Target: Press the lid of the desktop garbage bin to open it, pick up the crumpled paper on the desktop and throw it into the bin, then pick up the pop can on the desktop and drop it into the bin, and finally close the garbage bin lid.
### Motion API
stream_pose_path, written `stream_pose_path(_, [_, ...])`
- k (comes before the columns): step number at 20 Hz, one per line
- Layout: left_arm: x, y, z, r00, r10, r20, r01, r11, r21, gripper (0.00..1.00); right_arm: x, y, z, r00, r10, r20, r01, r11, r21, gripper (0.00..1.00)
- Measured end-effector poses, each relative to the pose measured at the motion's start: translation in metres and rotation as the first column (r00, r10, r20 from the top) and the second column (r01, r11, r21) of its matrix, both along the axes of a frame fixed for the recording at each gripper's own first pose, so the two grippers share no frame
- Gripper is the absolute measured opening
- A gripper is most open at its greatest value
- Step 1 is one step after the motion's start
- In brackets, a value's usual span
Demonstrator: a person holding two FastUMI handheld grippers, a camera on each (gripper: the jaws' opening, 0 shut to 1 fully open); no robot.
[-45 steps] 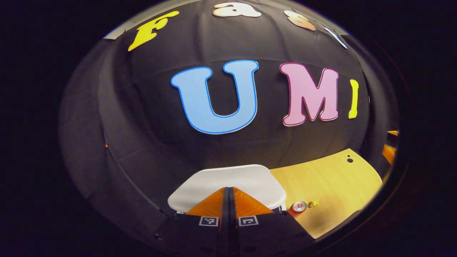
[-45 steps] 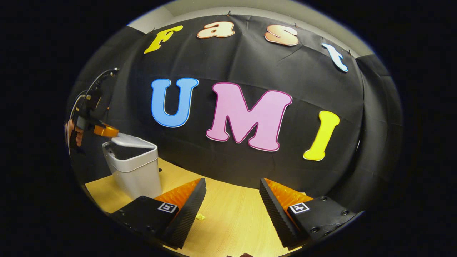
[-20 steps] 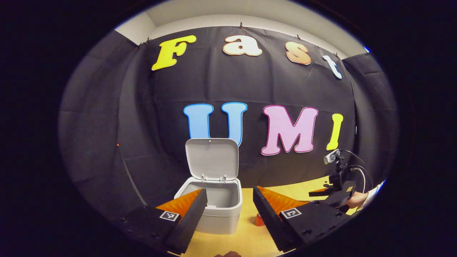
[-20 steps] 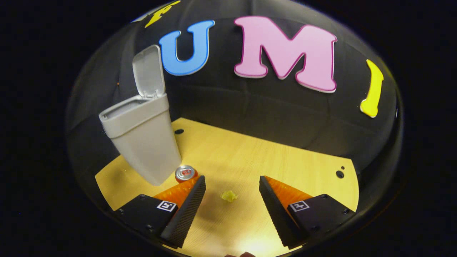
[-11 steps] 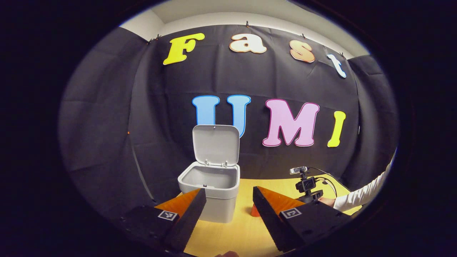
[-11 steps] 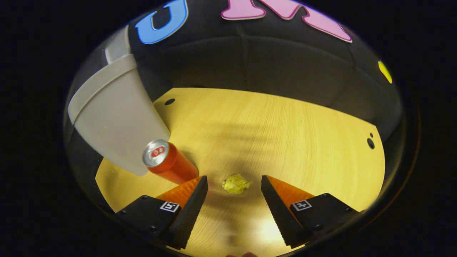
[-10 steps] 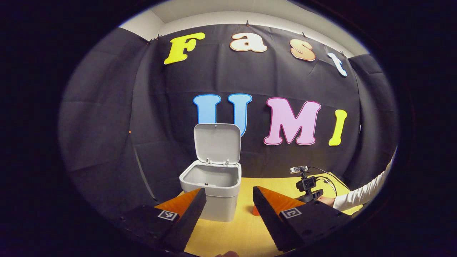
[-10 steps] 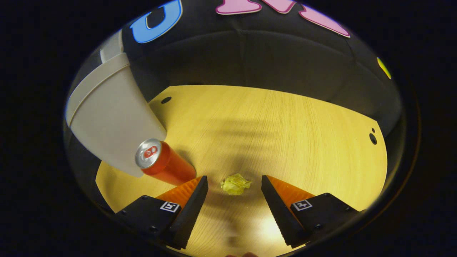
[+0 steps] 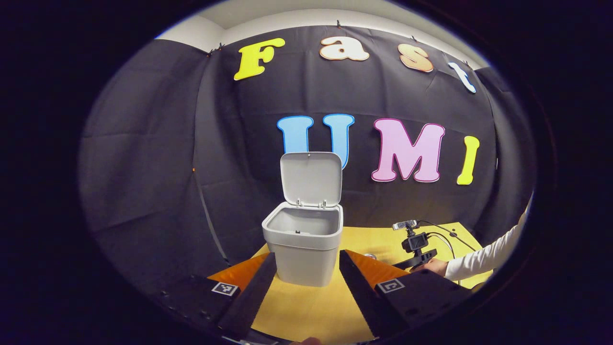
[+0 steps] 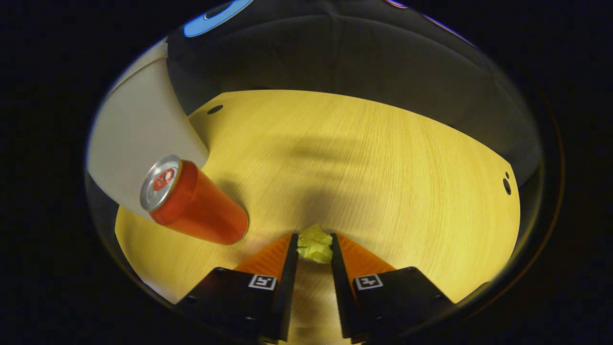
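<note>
The grey bin (image 9: 304, 244) stands on the wooden table (image 9: 306, 306) with its lid (image 9: 311, 179) swung up and open. My left gripper (image 9: 306, 261) is open, held back in front of the bin with nothing between its fingers. In the right gripper view, the yellow crumpled paper (image 10: 314, 247) lies on the table (image 10: 383, 167) and my right gripper (image 10: 313, 245) is shut on it, a finger pressing each side. The red pop can (image 10: 191, 203) stands upright to its left, beside the bin (image 10: 139, 139). The left gripper view shows the right gripper (image 9: 413, 261) low over the table.
A hand (image 9: 433, 266) in a white sleeve (image 9: 483, 258) holds the right gripper, to the right of the bin. The black cloth wall closes the table's far side. Small holes (image 10: 506, 182) mark the tabletop near its right edge.
The right gripper came down over the paper and its fingers closed from wide open onto it. The left gripper, earlier shut against the lid, opened and drew back; the lid stands open.
</note>
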State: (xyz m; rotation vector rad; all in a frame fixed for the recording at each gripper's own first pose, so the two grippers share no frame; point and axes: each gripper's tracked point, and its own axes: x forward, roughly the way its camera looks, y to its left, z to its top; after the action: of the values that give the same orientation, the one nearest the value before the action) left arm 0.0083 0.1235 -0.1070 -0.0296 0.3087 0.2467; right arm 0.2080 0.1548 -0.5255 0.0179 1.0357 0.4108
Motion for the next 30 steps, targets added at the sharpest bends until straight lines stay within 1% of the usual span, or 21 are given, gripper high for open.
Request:
stream_pose_path(1, [0.000,0.001,0.000,1.000,-0.001,-0.002,0.001,1.000,0.010,0.89,0.003,0.003,0.011,1.000,0.008,0.026,-0.008,1.000,0.021,0.41])
stream_pose_path(3, [-0.002,0.003,-0.002,1.000,-0.001,-0.005,0.001,1.000,0.023,0.89,0.012,0.010,0.044,0.995,0.006,0.100,-0.015,0.996,0.087,0.40])
stream_pose_path(5, [-0.002,0.003,0.000,1.000,-0.005,0.004,0.005,1.000,0.014,0.89,0.027,0.020,0.096,0.977,-0.022,0.213,-0.019,0.982,0.188,0.40])
stream_pose_path(6, [-0.001,0.003,0.001,1.000,-0.007,0.008,0.007,1.000,0.010,0.89,0.033,0.024,0.128,0.957,-0.033,0.287,-0.036,0.972,0.233,0.39])
stream_pose_path(7, [-0.002,0.004,0.000,1.000,-0.008,0.007,0.008,1.000,0.013,0.89,0.043,0.029,0.170,0.919,-0.046,0.392,-0.068,0.960,0.272,0.24])
stream_pose_path(8, [-0.002,0.005,0.000,1.000,-0.011,0.003,0.011,1.000,0.023,0.89,0.048,0.038,0.208,0.873,-0.051,0.485,-0.113,0.947,0.302,0.39])
stream_pose_path(10, [-0.004,0.007,0.001,1.000,-0.024,-0.003,0.024,0.999,0.040,0.89,0.054,0.052,0.278,0.772,-0.064,0.632,-0.205,0.917,0.343,0.39])
stream_pose_path(11, [-0.006,0.007,0.003,1.000,-0.031,0.000,0.031,0.998,0.046,0.89,0.058,0.063,0.304,0.742,-0.083,0.665,-0.233,0.898,0.373,0.39])
stream_pose_path(12, [-0.008,0.009,0.006,0.999,-0.034,0.003,0.033,0.998,0.049,0.89,0.061,0.064,0.319,0.738,-0.105,0.667,-0.237,0.885,0.402,0.38])
stream_pose_path(13, [-0.011,0.011,0.007,0.999,-0.032,0.007,0.032,0.998,0.049,0.89,0.059,0.067,0.338,0.736,-0.125,0.665,-0.246,0.866,0.435,0.27])
stream_pose_path(14, [-0.014,0.012,0.009,1.000,-0.029,0.012,0.029,0.999,0.046,0.89,0.055,0.075,0.355,0.735,-0.157,0.660,-0.244,0.846,0.473,0.38])
stream_pose_path(15, [-0.017,0.011,0.008,0.999,-0.029,0.013,0.029,0.999,0.039,0.89,0.062,0.088,0.360,0.728,-0.187,0.659,-0.239,0.832,0.500,0.38])
stream_pose_path(16, [-0.020,0.012,0.006,1.000,-0.026,0.010,0.025,0.999,0.035,0.89,0.063,0.093,0.362,0.725,-0.208,0.656,-0.231,0.825,0.516,0.38])
stream_pose_path(17, [-0.024,0.014,0.005,1.000,-0.021,0.005,0.020,0.999,0.037,0.89,0.065,0.103,0.369,0.732,-0.224,0.643,-0.223,0.814,0.537,0.38])
stream_pose_path(18, [-0.028,0.015,0.005,1.000,-0.015,0.002,0.015,0.999,0.040,0.89,0.062,0.113,0.369,0.747,-0.238,0.621,-0.217,0.795,0.567,0.37])
stream_pose_path(22, [-0.045,0.030,0.004,1.000,0.014,-0.008,-0.014,0.999,0.039,0.89,0.047,0.154,0.362,0.794,-0.282,0.539,-0.177,0.740,0.649,0.37])
stream_pose_path(24, [-0.050,0.033,0.003,0.999,0.029,-0.014,-0.029,0.999,0.039,0.89,0.045,0.172,0.346,0.822,-0.296,0.487,-0.134,0.730,0.670,0.36])
stream_pose_path(27, [-0.055,0.034,0.004,0.999,0.046,-0.010,-0.046,0.998,0.043,0.89,0.048,0.180,0.320,0.855,-0.289,0.431,-0.077,0.751,0.656,0.37])
stream_pose_path(29, [-0.055,0.033,0.001,0.999,0.050,-0.010,-0.050,0.998,0.035,0.90,0.049,0.181,0.318,0.857,-0.287,0.428,-0.076,0.751,0.656,0.37])
stream_pose_path(30, [-0.054,0.031,-0.001,0.999,0.050,-0.014,-0.050,0.998,0.027,0.89,0.050,0.182,0.321,0.851,-0.294,0.434,-0.081,0.744,0.663,0.37])
